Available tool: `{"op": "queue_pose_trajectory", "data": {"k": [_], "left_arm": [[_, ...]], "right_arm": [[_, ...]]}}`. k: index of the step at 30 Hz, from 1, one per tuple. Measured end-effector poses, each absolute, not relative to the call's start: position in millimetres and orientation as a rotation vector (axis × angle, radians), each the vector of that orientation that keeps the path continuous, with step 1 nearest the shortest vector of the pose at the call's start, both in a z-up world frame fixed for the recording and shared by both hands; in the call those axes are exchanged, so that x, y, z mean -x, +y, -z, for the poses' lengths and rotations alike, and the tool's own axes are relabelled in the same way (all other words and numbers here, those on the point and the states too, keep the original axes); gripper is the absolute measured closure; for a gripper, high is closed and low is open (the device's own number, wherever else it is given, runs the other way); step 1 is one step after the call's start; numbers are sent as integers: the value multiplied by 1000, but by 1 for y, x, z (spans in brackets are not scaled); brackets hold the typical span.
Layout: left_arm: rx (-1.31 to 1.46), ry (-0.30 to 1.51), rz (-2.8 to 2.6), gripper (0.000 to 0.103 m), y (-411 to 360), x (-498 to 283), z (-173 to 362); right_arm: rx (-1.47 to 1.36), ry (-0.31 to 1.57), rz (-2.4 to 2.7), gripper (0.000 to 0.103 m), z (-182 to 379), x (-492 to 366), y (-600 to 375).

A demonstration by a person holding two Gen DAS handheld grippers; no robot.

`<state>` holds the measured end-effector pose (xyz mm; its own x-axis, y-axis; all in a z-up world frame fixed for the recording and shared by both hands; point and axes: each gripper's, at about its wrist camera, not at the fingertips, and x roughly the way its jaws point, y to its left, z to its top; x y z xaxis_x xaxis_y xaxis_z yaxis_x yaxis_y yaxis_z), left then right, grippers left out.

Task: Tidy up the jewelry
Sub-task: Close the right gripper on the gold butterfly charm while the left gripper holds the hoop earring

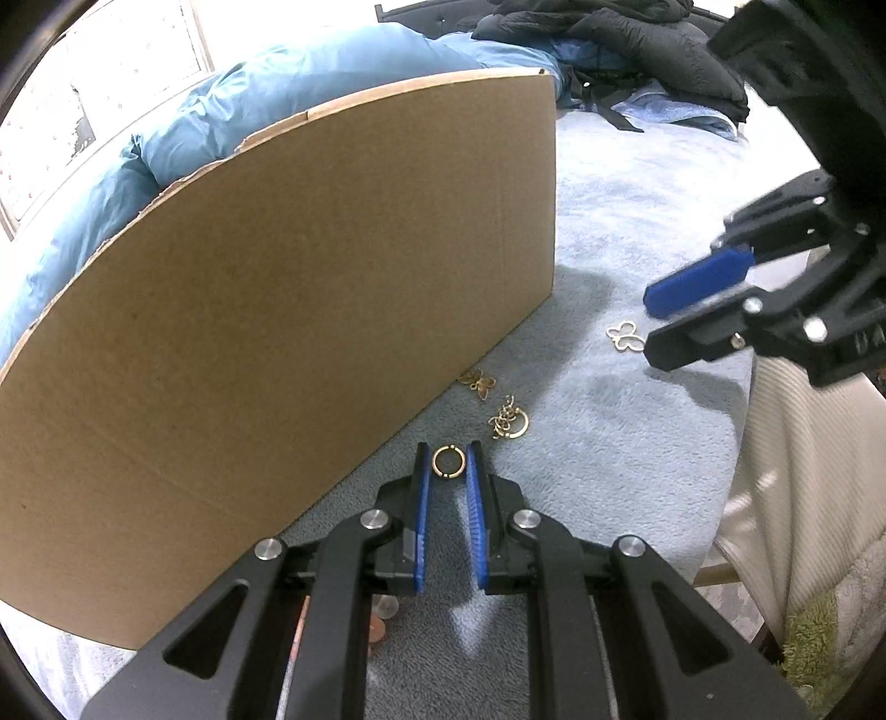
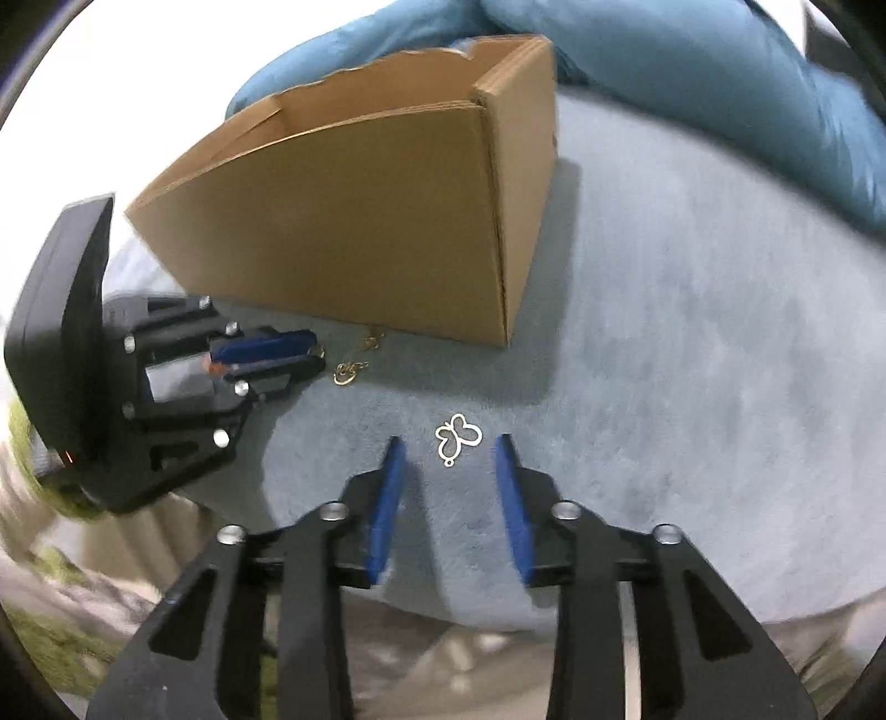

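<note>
My left gripper (image 1: 447, 457) is shut on a small gold ring (image 1: 447, 474), held edge to edge between its blue pads just above the pale blue fleece blanket (image 1: 637, 194). It also shows in the right wrist view, where the left gripper (image 2: 318, 354) sits beside the cardboard box (image 2: 360, 221). My right gripper (image 2: 449, 443) stands open, pointing down at the blanket. An open-wire butterfly charm (image 2: 458, 437) lies on the fleece between and just ahead of its fingertips, untouched. From the left wrist view the right gripper (image 1: 652, 327) hovers by that same butterfly charm (image 1: 626, 336).
A gold butterfly piece (image 1: 477, 382) and a tangled gold cluster with a hoop (image 1: 508, 423) lie along the foot of the cardboard box (image 1: 277, 304). A blue duvet (image 1: 277, 83) and black clothing (image 1: 609, 33) are behind. The blanket's edge (image 1: 747, 387) drops off at the right.
</note>
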<state>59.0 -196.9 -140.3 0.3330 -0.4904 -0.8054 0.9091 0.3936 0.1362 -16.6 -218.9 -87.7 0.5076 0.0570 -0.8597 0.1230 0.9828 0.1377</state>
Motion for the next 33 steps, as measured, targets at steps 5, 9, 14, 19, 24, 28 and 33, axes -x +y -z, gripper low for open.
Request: {"op": "queue_pose_trajectory", "data": {"k": [5, 9, 14, 19, 24, 28, 33], "left_arm": [[-658, 755, 1006, 92, -197, -59, 140], [-659, 756, 1007, 92, -196, -59, 141], [-662, 755, 1008, 92, -196, -58, 141], [-666, 753, 1011, 92, -196, -57, 141], [-671, 745, 1015, 92, -197, -55, 140], [-669, 737, 1023, 92, -195, -54, 138], [-659, 728, 1030, 92, -188, -52, 132]], "right_arm": [[-14, 1024, 24, 68, 91, 13, -195], [20, 1019, -19, 72, 96, 8, -195], [58, 1026, -92, 80, 104, 3, -197], [81, 1019, -128, 87, 115, 2, -196], [93, 998, -131, 87, 110, 8, -201], [92, 982, -120, 87, 102, 13, -204], [105, 965, -104, 87, 97, 24, -201]]}}
